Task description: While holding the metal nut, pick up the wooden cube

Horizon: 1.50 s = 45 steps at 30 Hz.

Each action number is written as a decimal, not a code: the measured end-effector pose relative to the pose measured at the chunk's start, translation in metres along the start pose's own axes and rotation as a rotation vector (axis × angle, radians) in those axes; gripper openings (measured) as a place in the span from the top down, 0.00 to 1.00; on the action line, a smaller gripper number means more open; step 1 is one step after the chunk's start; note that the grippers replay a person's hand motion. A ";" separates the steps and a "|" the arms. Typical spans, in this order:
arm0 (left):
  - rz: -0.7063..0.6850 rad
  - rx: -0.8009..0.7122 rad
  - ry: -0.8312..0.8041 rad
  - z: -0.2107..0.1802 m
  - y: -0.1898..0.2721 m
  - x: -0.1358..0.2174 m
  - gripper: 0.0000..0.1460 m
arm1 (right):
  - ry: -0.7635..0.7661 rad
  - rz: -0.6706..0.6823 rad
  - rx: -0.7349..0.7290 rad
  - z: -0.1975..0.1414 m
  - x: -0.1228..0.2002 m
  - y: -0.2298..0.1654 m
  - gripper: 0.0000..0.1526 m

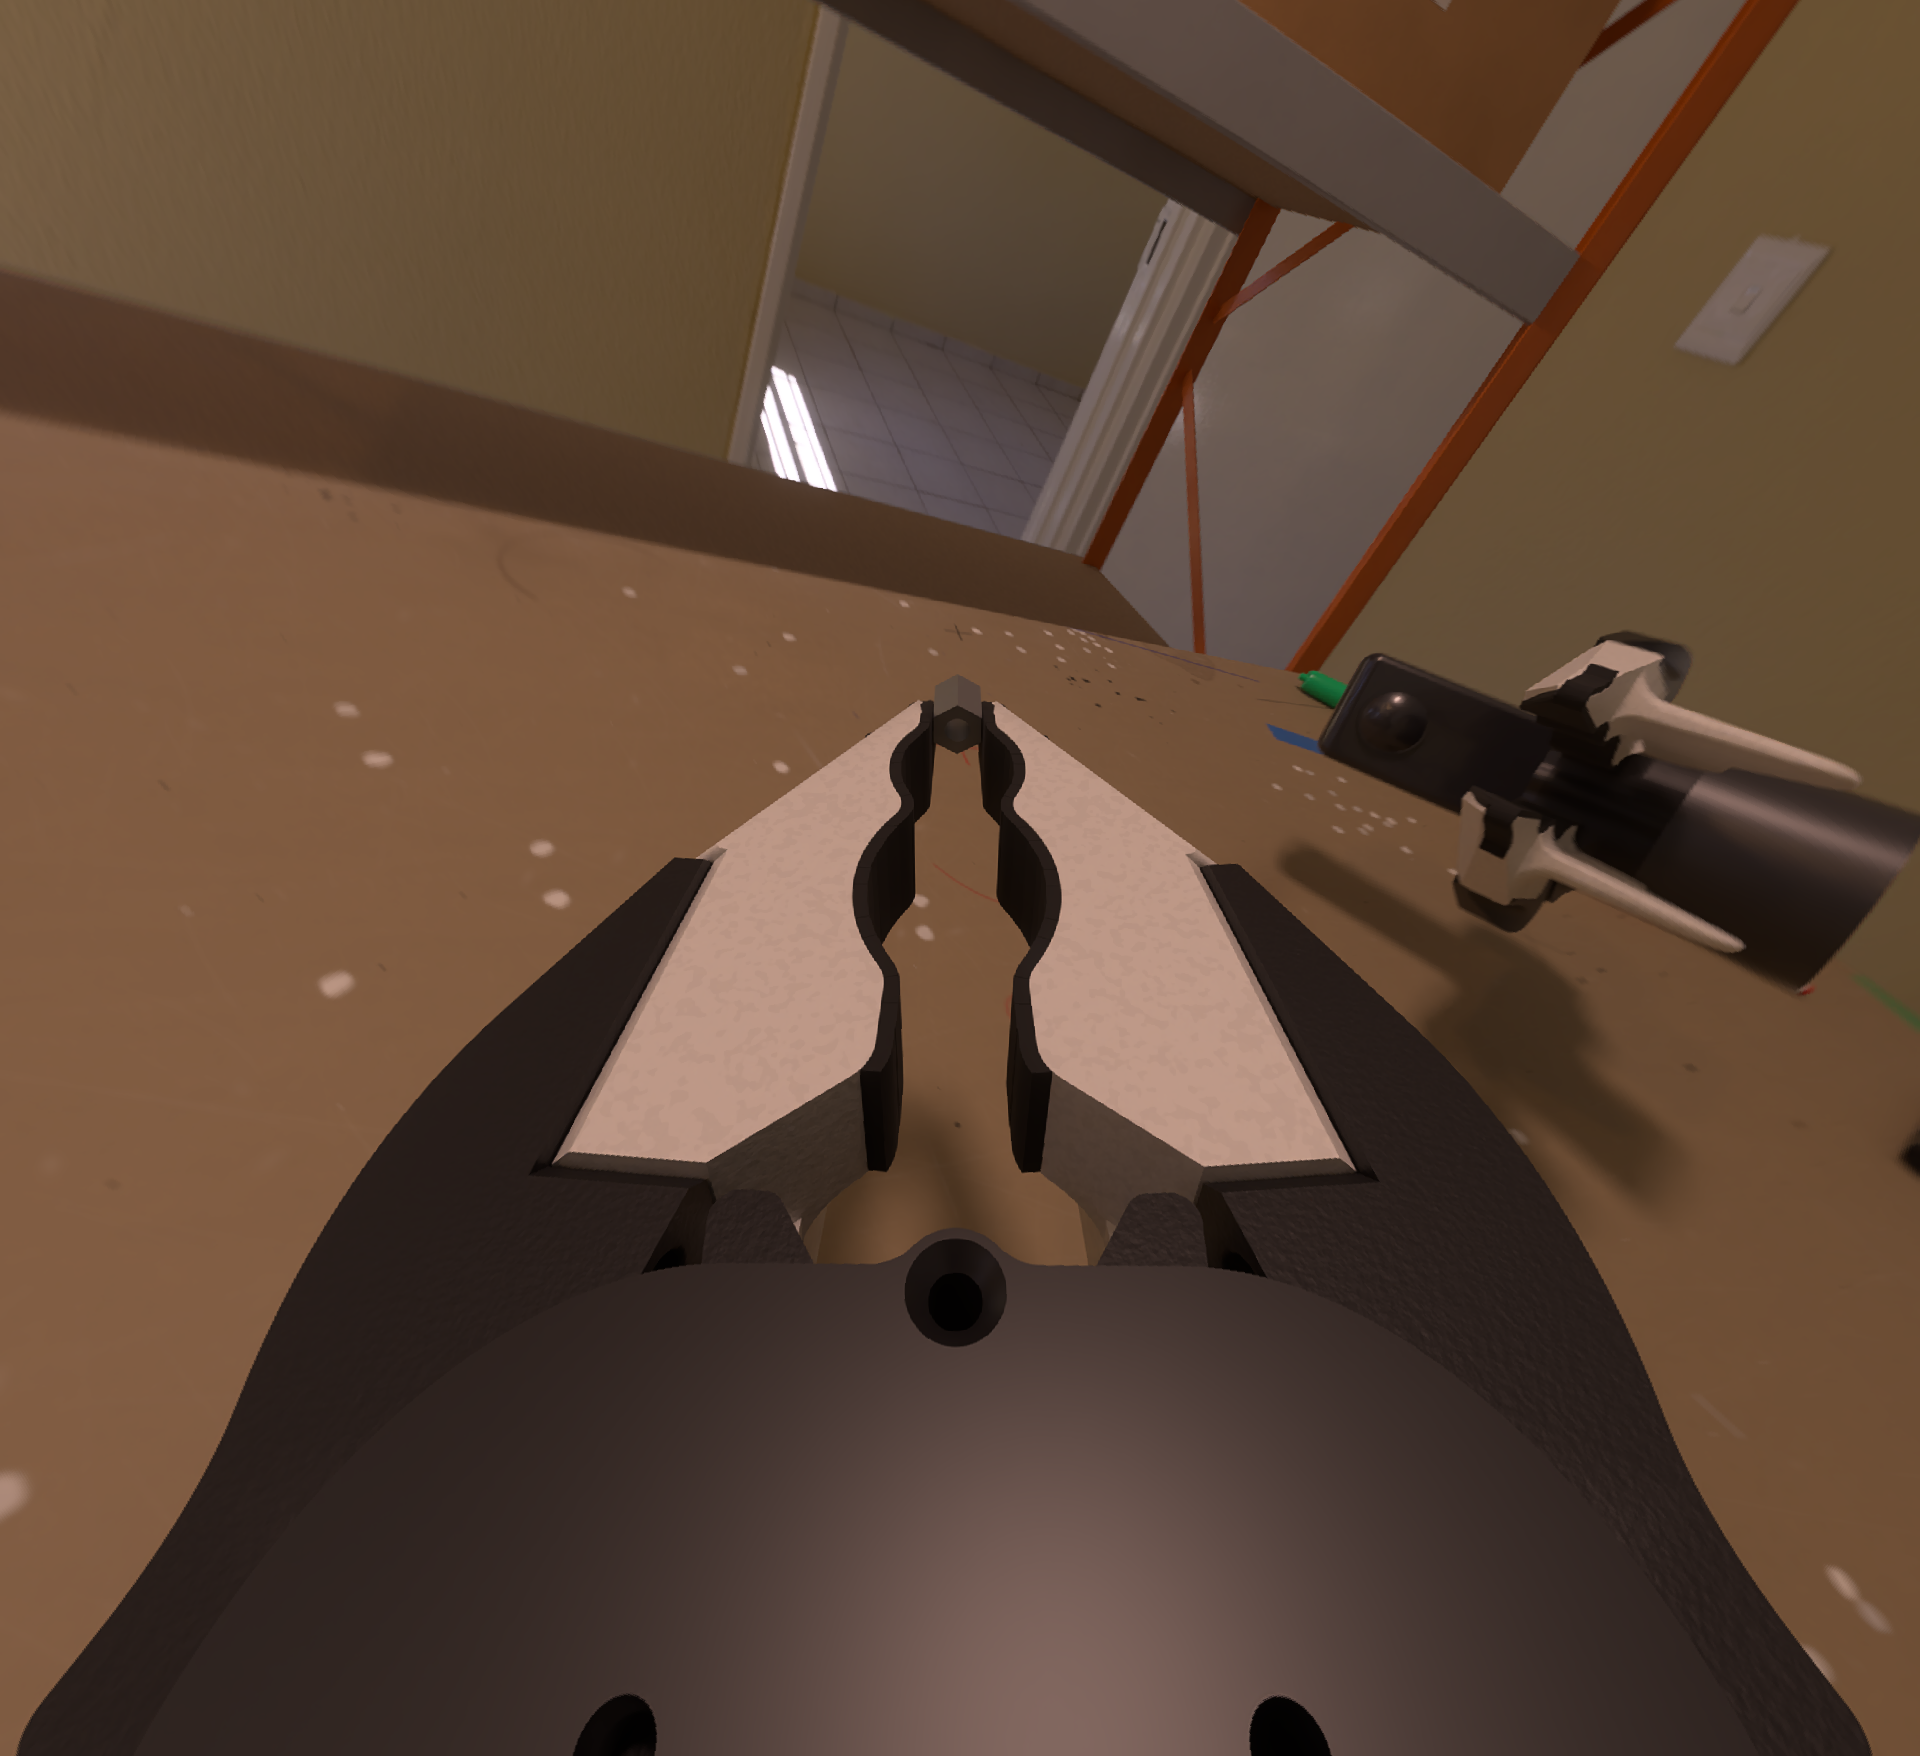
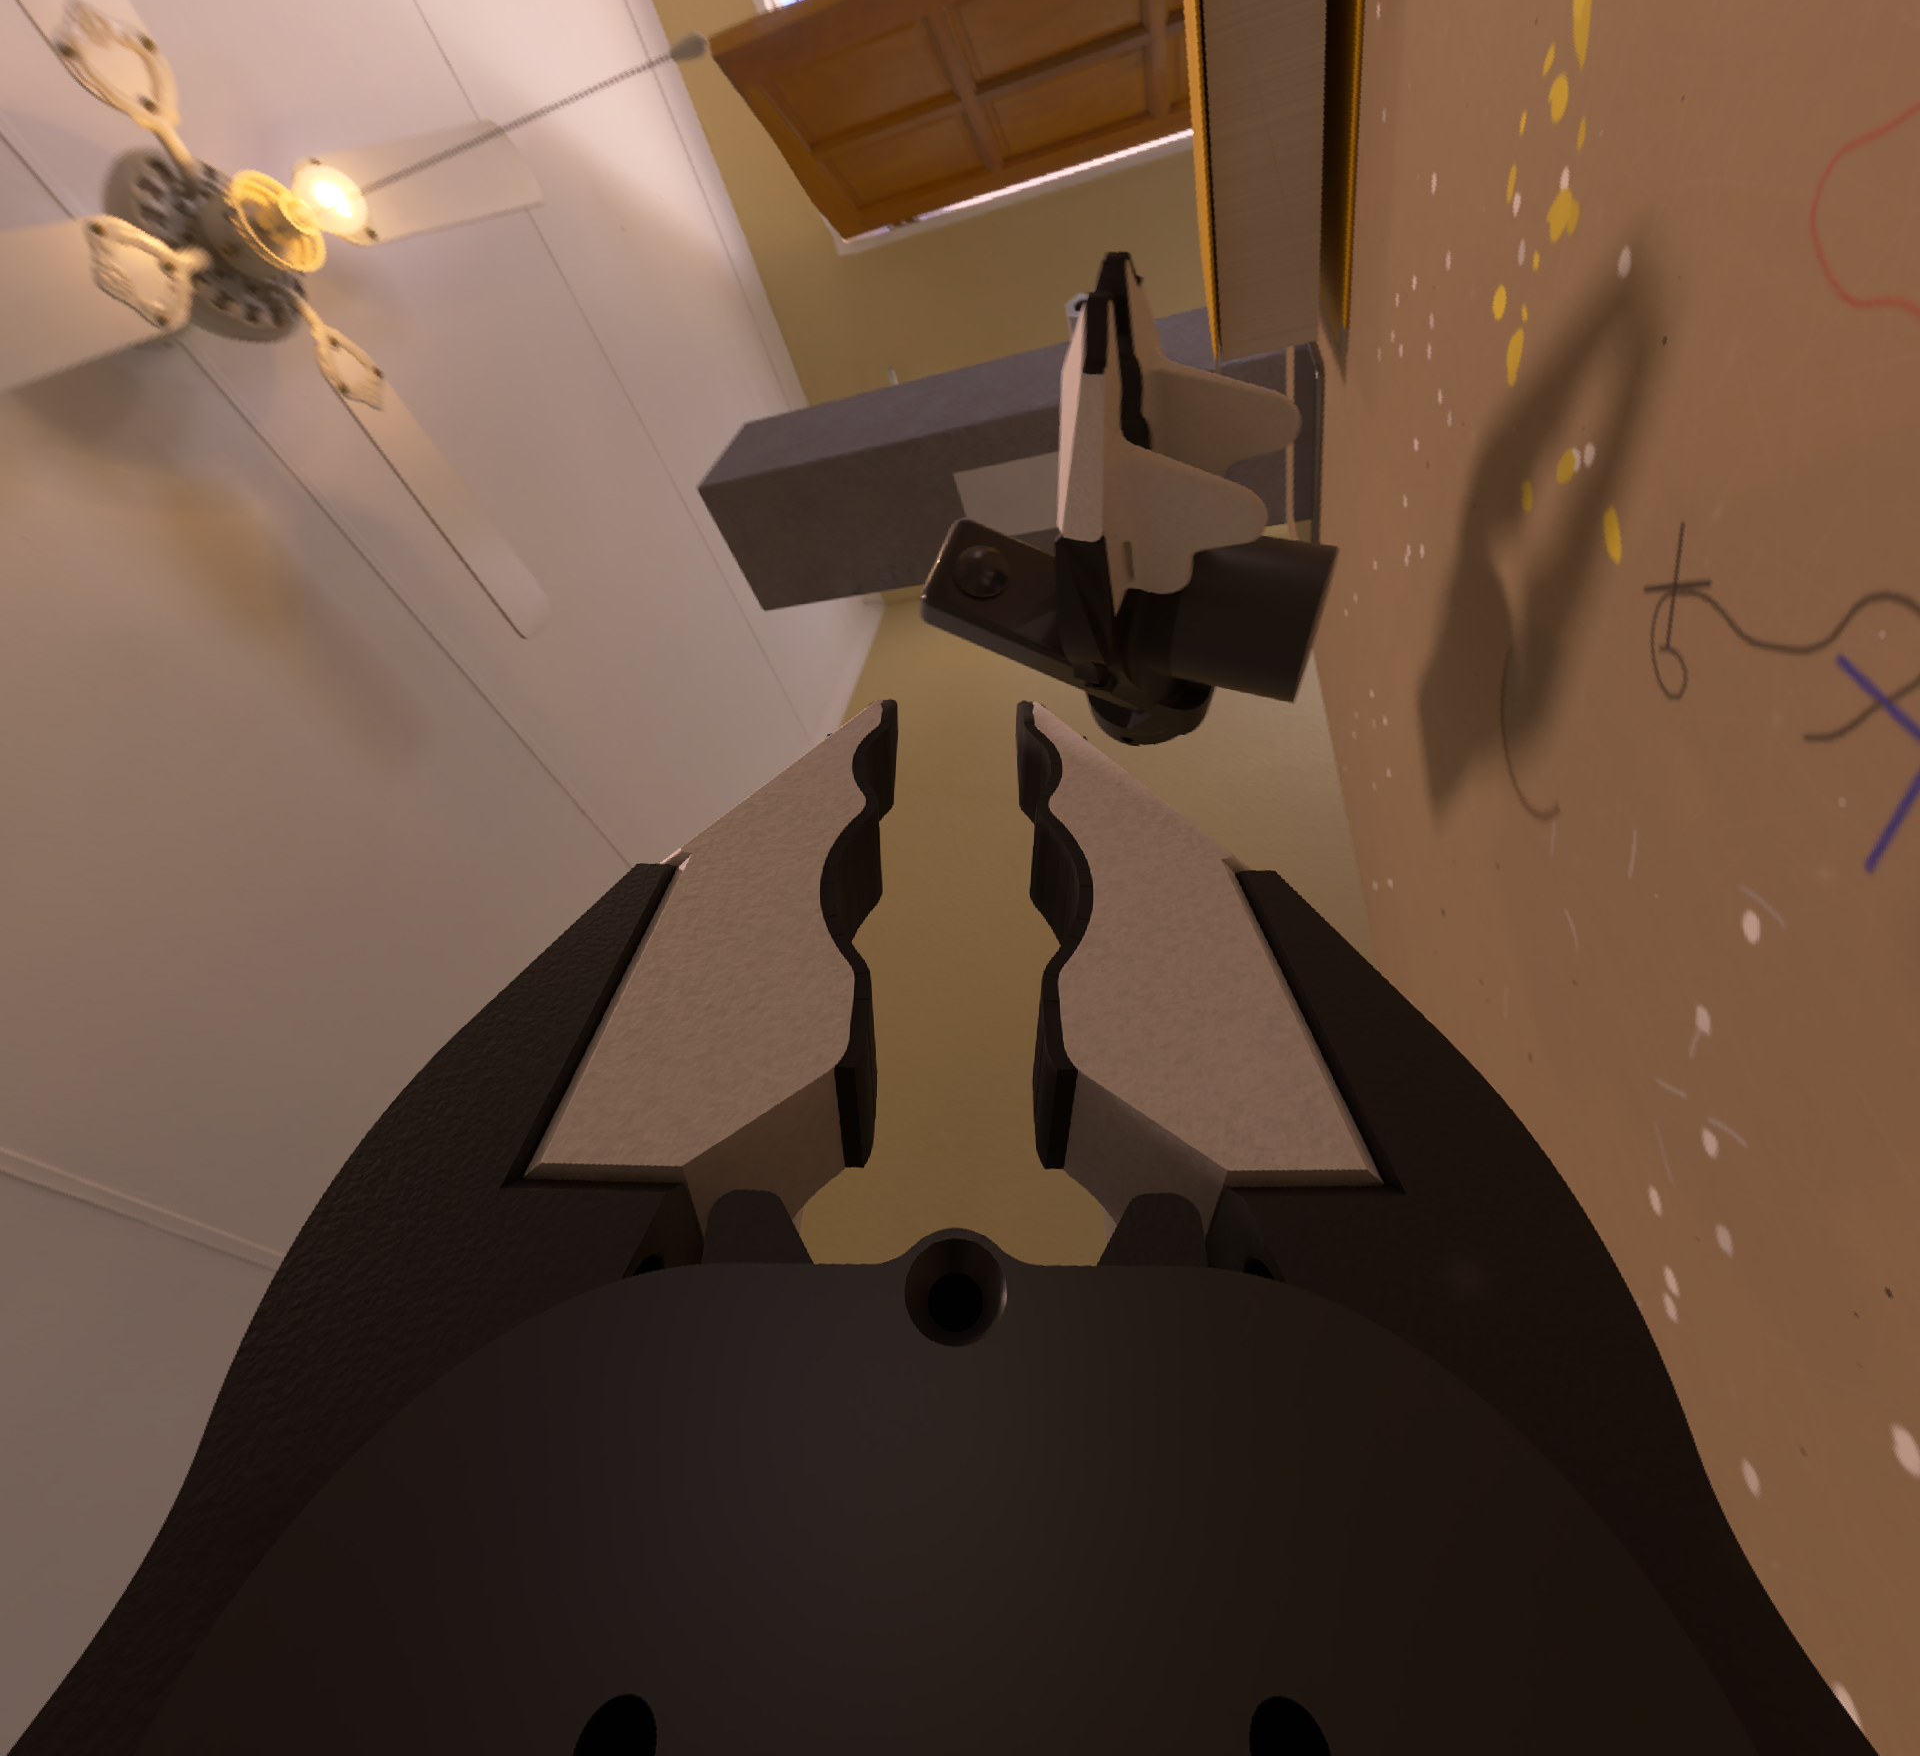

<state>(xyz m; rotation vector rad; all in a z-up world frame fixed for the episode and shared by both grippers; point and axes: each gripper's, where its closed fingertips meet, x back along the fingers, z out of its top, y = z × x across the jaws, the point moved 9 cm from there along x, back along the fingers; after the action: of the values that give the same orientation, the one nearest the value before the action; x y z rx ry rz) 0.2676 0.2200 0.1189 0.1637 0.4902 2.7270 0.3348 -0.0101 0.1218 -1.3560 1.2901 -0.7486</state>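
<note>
- Left gripper (image 1: pixel 957 727): fingers closed on the small grey metal nut (image 1: pixel 956 707), pinched at the very fingertips above the brown, paint-speckled tabletop (image 1: pixel 416 875).
- Right gripper (image 2: pixel 956 730): fingers parted with nothing between them, pointing along the tabletop (image 2: pixel 1662 1083) toward the far wall; in the left wrist view it hovers to the right (image 1: pixel 1621 797), casting a shadow on the surface.
- Left gripper as seen from the right wrist view (image 2: pixel 1117 283): above the tabletop, ahead of the right fingers.
- Wooden cube: not visible in either view.
- Background: ceiling fan (image 2: pixel 239 231) with lit bulb; orange-framed shelf (image 1: pixel 1455 272).
</note>
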 end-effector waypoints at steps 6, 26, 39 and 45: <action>-0.017 0.148 -0.032 -0.012 -0.007 -0.003 0.95 | 0.020 -0.052 0.043 0.011 0.007 0.000 0.79; -0.026 0.132 -0.086 -0.013 -0.015 -0.007 0.95 | -0.369 -0.812 1.718 0.050 0.051 -0.021 0.73; -0.229 0.394 -0.123 -0.011 -0.013 0.001 0.95 | -0.720 -0.701 2.027 0.061 0.016 -0.032 0.78; -0.387 0.668 -0.087 -0.017 -0.014 0.000 0.95 | -0.489 -0.604 1.975 0.007 -0.048 -0.041 0.76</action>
<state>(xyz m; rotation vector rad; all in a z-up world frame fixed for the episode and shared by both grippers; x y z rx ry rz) 0.2692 0.2268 0.0984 0.3153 1.2469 2.0853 0.3426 0.0306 0.1699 -0.0908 -0.5239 -1.3335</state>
